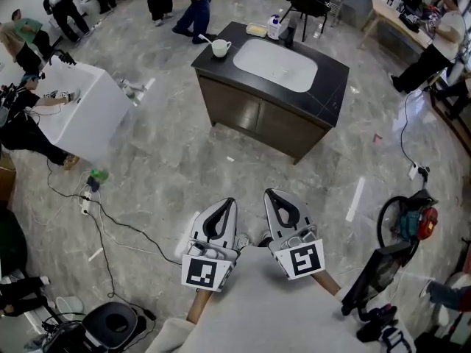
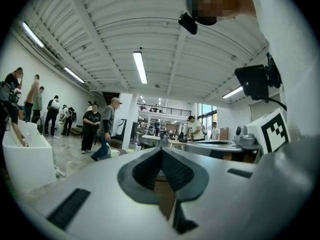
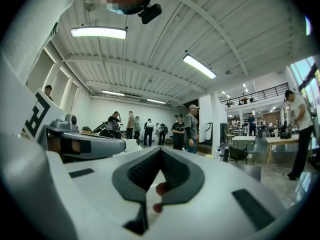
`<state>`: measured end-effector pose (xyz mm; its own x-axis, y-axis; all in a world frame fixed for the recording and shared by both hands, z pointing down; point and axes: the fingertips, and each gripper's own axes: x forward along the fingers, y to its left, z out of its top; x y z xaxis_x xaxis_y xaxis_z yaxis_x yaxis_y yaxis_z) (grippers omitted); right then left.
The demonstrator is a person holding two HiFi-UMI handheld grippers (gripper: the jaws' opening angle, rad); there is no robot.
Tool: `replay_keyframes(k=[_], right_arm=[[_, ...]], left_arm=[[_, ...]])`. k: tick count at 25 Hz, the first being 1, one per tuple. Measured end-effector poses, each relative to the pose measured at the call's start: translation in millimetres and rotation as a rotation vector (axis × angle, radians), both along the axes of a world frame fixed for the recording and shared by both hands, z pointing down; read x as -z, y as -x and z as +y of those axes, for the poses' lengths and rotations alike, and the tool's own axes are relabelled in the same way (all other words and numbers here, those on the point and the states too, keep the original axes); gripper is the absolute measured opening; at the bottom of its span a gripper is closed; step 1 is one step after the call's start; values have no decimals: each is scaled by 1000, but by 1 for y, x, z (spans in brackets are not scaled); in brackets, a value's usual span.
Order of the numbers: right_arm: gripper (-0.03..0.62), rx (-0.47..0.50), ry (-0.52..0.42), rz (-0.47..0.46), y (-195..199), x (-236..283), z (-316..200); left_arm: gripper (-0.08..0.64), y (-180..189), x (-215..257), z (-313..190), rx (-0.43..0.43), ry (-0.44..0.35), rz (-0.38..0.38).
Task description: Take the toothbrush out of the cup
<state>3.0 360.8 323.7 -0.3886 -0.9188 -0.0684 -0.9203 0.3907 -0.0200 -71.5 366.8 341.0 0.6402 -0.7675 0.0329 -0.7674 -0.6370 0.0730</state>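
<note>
A white cup point(image 1: 220, 48) with a white toothbrush point(image 1: 205, 39) leaning out of it stands on the near left corner of a black counter point(image 1: 223, 68) across the floor. The counter holds a white sink point(image 1: 275, 65). In the head view my left gripper point(image 1: 228, 201) and right gripper point(image 1: 271, 193) hang side by side close to my body, far short of the counter. Both point toward it, shut and empty. The left gripper view shows the cup point(image 2: 114, 153) small and distant past the shut left gripper point(image 2: 161, 150). The right gripper point(image 3: 160, 150) shows its pads together with nothing held.
A yellow soap dish point(image 1: 257, 29) and bottles point(image 1: 274, 27) stand at the counter's far edge. A white box-shaped unit point(image 1: 81, 109) stands at the left with people round it. Cables point(image 1: 110, 219) run over the marble floor. A wheeled tool point(image 1: 408, 223) stands at the right.
</note>
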Motion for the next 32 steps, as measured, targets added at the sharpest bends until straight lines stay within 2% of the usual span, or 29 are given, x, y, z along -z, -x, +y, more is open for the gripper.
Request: replay_keyframes(k=[8, 11, 15, 21, 32], right_arm=[[5, -29, 21, 8, -2, -9, -7], [5, -19, 69, 57, -5, -24, -13], [5, -16, 7, -5, -1, -16, -36], [5, -7, -1, -20, -7, -22, -80], [5, 33, 10, -19, -29, -8, -205]], left_arm=[[5, 9, -7, -10, -5, 13, 1], [4, 6, -7, -16, -8, 11, 0], [3, 5, -14, -34, -10, 11, -5], [4, -5, -23, -81, -9, 11, -8], [5, -25, -10, -203, 40, 22, -6]])
